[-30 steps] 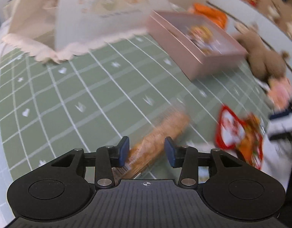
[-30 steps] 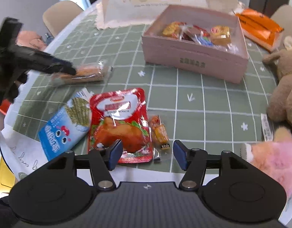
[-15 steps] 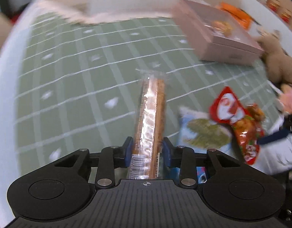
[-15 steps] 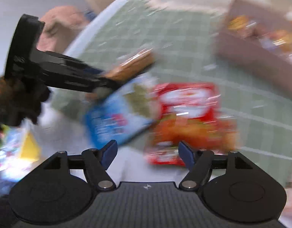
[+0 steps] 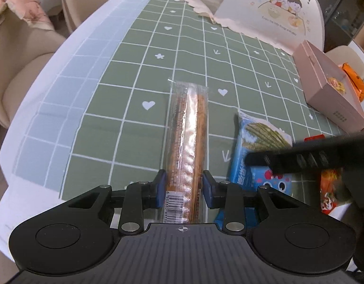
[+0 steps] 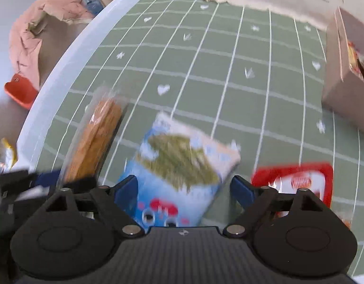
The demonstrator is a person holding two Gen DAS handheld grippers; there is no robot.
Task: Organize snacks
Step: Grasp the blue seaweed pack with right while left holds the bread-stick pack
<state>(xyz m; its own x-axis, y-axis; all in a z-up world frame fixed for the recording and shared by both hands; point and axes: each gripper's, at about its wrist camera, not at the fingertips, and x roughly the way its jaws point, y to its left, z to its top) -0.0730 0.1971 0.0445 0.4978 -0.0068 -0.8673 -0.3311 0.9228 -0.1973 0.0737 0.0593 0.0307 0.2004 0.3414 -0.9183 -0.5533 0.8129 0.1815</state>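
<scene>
Green checked cloth [image 5: 134, 127] covers the table, and out at the far left a beige chair [image 5: 23, 71] with a pink garment [image 5: 20, 7] on it. Moving in: the left gripper [image 5: 183, 188] is clenched on a long biscuit stick pack [image 5: 189, 137], blue pads pressed to both sides of its barcode end, the rest of the pack reaching forward over the cloth. Just right of it lies the blue seaweed pack [image 5: 257, 146], flat on the cloth, and the right gripper [image 6: 183, 189] sits over it, jaws spread wide, its fingers either side of the pack and clear of it. That view is blurred. Next along, the red chicken pack [image 6: 300, 182], lying close beside the seaweed. Further right and back, the pink box [image 5: 328, 90], open-topped, with wrapped snacks [image 6: 357, 59] showing inside; which ones I cannot tell. Behind it an orange packet [image 5: 354, 80], and a white cartoon-printed cover [image 5: 271, 14] at the back.
</scene>
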